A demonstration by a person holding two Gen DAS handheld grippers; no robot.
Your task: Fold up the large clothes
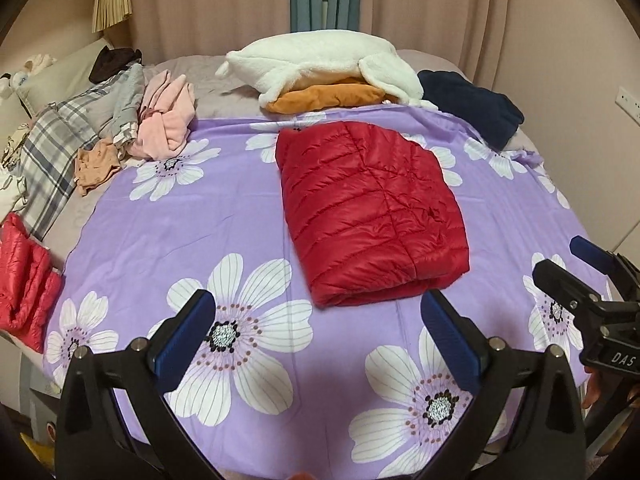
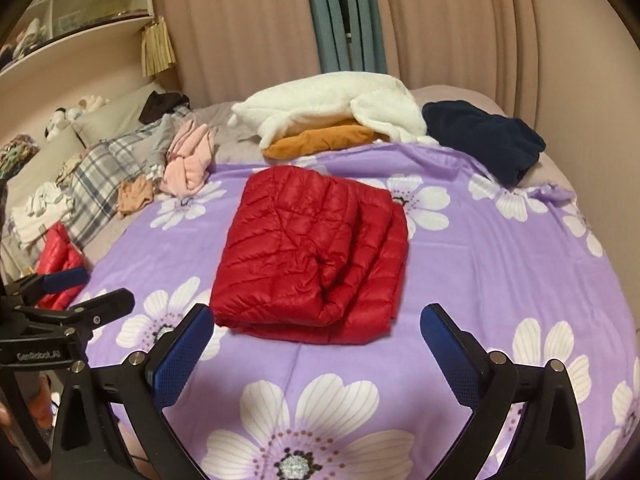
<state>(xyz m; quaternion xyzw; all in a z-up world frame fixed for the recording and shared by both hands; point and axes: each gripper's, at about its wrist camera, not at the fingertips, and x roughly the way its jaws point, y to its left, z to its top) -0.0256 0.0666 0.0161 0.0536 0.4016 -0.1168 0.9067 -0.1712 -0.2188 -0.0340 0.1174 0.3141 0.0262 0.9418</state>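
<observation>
Both grippers, left (image 1: 318,320) and right (image 2: 318,334), wide open and empty, folded red jacket (image 1: 370,212) just ahead on purple flowered sheet (image 1: 180,232)

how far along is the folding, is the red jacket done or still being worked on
Done: the red puffer jacket lies folded into a compact rectangle on the purple floral sheet. In hand: nothing; the left gripper and right gripper are both open and clear of it. Left: a loose pile by the pillows, including a pink garment and a plaid one, looks unfolded.
</observation>
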